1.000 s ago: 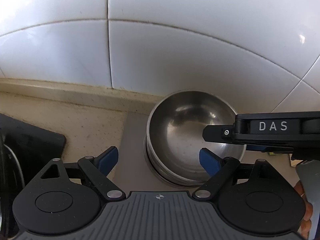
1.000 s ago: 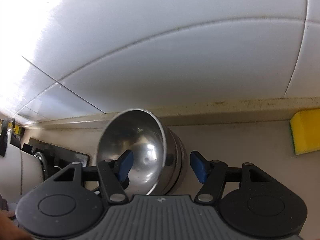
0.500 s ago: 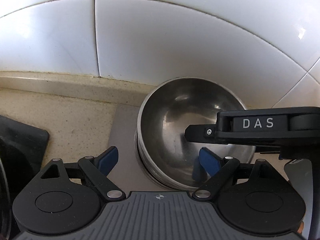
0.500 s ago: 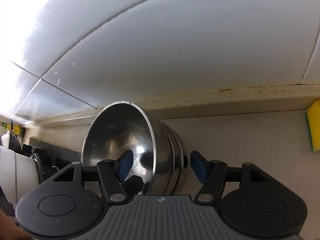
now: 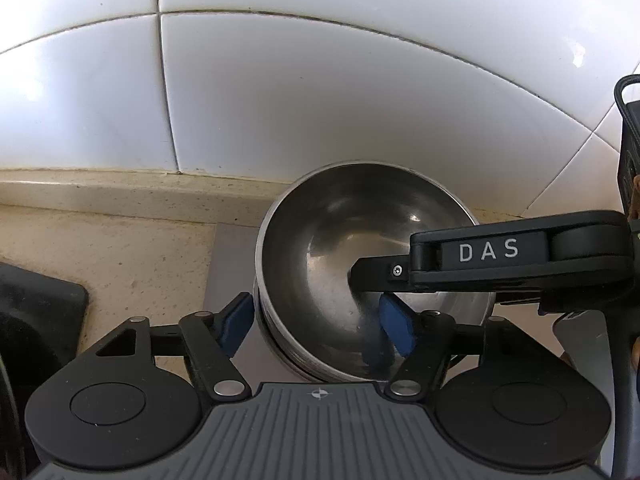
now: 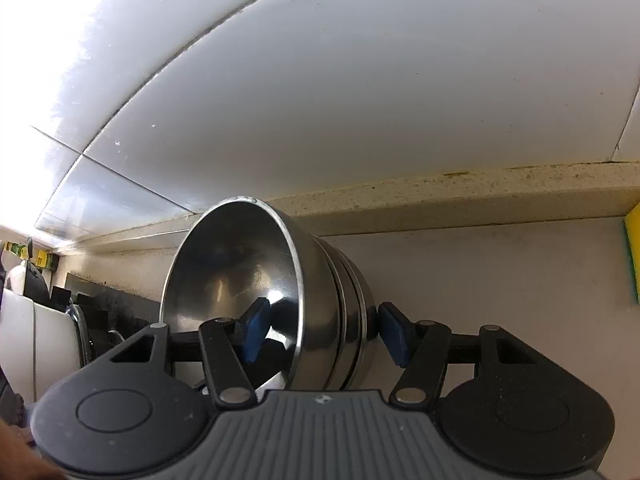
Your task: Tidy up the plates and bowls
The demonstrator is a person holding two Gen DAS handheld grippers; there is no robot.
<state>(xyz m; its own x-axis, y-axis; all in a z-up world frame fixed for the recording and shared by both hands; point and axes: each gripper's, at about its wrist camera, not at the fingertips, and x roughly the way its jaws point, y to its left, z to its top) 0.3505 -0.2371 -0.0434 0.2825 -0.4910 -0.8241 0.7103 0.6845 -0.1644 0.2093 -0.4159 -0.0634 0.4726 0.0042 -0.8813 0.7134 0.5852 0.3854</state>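
Note:
A stack of nested steel bowls [image 5: 340, 248] stands on a grey mat by the tiled wall. My left gripper [image 5: 316, 304] straddles its near left wall. The jaws are closing, with one blue pad at the outer wall and the other inside the top bowl. I see no firm press. From the right, my right gripper's finger [image 5: 380, 276] reaches into the same bowl. In the right wrist view, the right gripper [image 6: 323, 308] is closing on the stack of bowls [image 6: 320, 280]. One pad lies inside the top bowl and the other against the outermost bowl.
White wall tiles [image 5: 320, 120] rise close behind the stack above a beige ledge. The beige counter [image 5: 120, 264] holds a grey mat [image 5: 228, 264] and a black slab [image 5: 36, 312]. A yellow sponge [image 6: 632, 256] lies at the right. A white dish [image 6: 40, 340] stands in a rack at the left.
The left jaws have narrowed, and the left pad has come up to the stack's outer wall. In the right wrist view the tilted top bowl has settled into the stack and looms larger.

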